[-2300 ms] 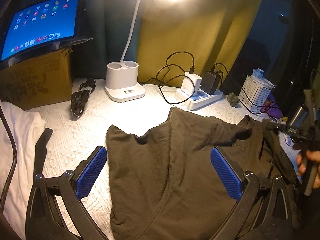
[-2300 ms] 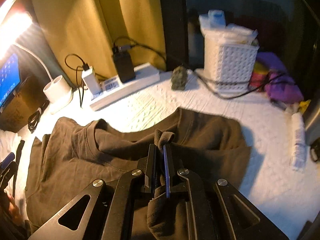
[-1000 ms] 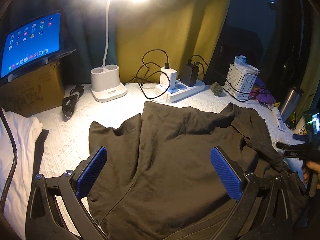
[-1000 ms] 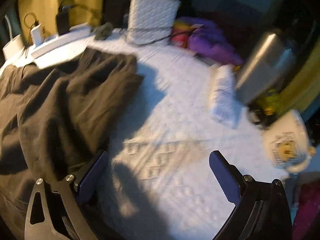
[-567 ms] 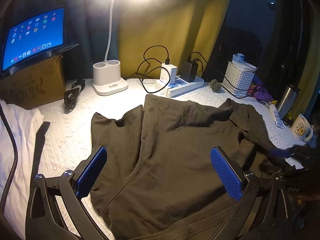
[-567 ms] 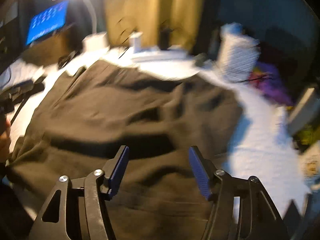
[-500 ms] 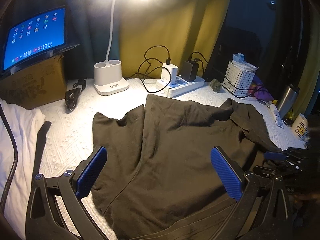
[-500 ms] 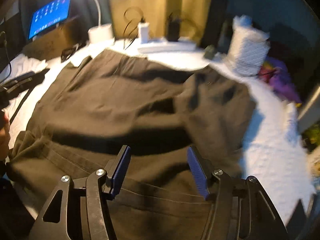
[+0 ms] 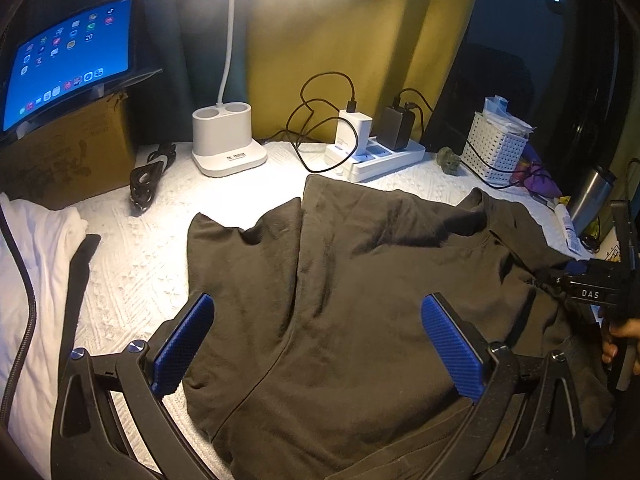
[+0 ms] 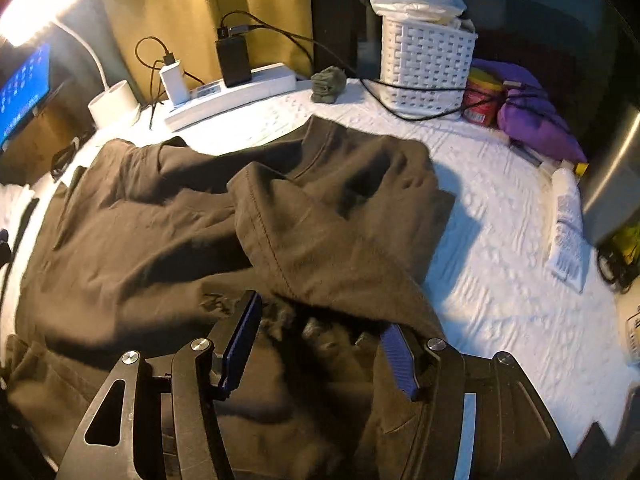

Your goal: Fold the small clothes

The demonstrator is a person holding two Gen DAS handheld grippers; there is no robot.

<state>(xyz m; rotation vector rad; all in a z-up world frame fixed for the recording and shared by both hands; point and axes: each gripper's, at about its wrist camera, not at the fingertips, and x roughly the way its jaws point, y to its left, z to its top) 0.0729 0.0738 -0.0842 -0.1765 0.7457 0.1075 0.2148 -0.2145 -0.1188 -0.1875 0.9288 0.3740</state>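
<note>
dark shirt spread on the desk, right jaws half closed around bunched cloth

i see the dark shirt (image 9: 360, 300) lying rumpled across the white textured cover of the desk (image 9: 132, 256), one sleeve (image 10: 304, 236) flopped over its body near the collar. my right hand-held gripper (image 10: 320, 344) sits low at the shirt's near edge, and its jaws have just been closing: they now stand about half open with a bunched ridge of the cloth between them. i cannot tell whether the blue pads (image 10: 240, 340) are pressing on that cloth. my left hand-held gripper (image 9: 316, 344) hangs above the shirt's body with its jaws wide apart and nothing gripped.

in the left view the right tool's black frame shows at the shirt's right edge, with fingers (image 9: 620, 340) wrapped on its handle. behind the shirt stand a lamp base (image 9: 226, 140), a power strip (image 9: 376, 156) with chargers plugged in, and a white basket (image 10: 426, 66). a tablet (image 9: 68, 56) rests on a cardboard box (image 9: 68, 152) at the left, a white cloth (image 9: 40, 264) lies beside it, and a steel tumbler (image 9: 592, 196) stands at the right.
</note>
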